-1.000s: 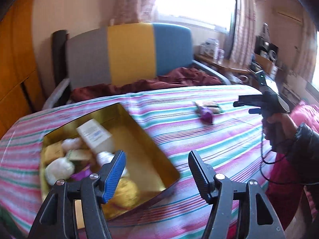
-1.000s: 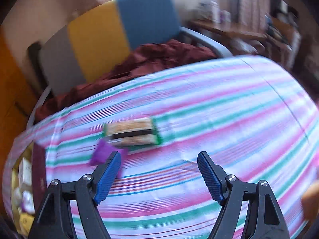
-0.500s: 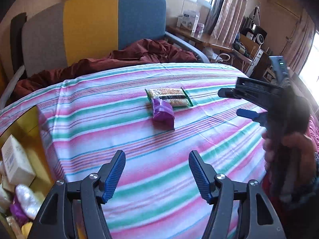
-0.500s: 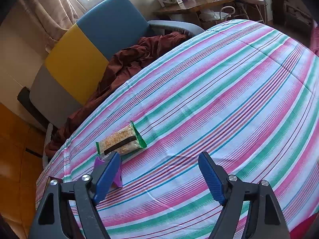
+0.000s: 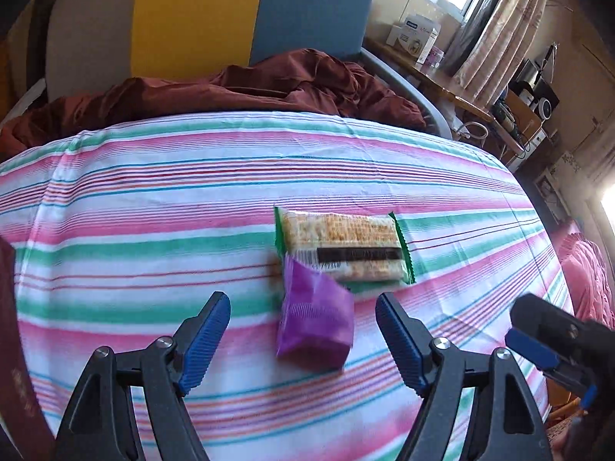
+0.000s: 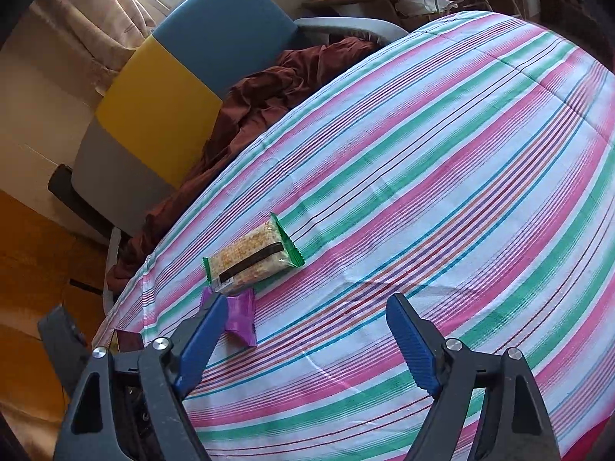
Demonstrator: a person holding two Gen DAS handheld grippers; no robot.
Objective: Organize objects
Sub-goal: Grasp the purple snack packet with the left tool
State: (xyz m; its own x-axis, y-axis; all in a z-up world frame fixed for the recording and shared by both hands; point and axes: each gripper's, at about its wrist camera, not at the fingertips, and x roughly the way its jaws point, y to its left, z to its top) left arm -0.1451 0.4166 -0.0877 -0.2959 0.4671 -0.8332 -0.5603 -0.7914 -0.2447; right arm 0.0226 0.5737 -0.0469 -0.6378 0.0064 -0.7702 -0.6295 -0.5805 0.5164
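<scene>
Left gripper: black left gripper with blue ribbed pads (image 5: pixel 303 336) pointing steeply down at the cloth; its jaws have just been opening and stand spread wide, nothing pinched, with the purple packet lying on the cloth in the gap between the fingertips and touching neither pad.
Right gripper: black right gripper with blue ribbed pads (image 6: pixel 305 340) tilted down over bare cloth; its jaws have just been opening too, spread with nothing between them.
Purple packet: small crinkled purple foil packet (image 5: pixel 313 317), slightly blurred, lying flat just ahead of the left fingertips; seen from the right gripper it sits half behind that gripper's left finger.
Cracker pack: clear rectangular pack of pale crackers with green sealed ends and a black band (image 5: pixel 342 247), just beyond the purple packet, whose far end overlaps its near left corner.
Surface: pink, green and white striped cloth (image 5: pixel 153 199) covering the table.
Open room: wide bare cloth to the right of and beyond the right gripper.
Edges: far cloth edge meets a crumpled maroon fabric (image 5: pixel 238 88) on a grey, yellow and blue chair (image 5: pixel 200 11); dark red box edge (image 5: pixel 15 345) close on the left gripper's left.
</scene>
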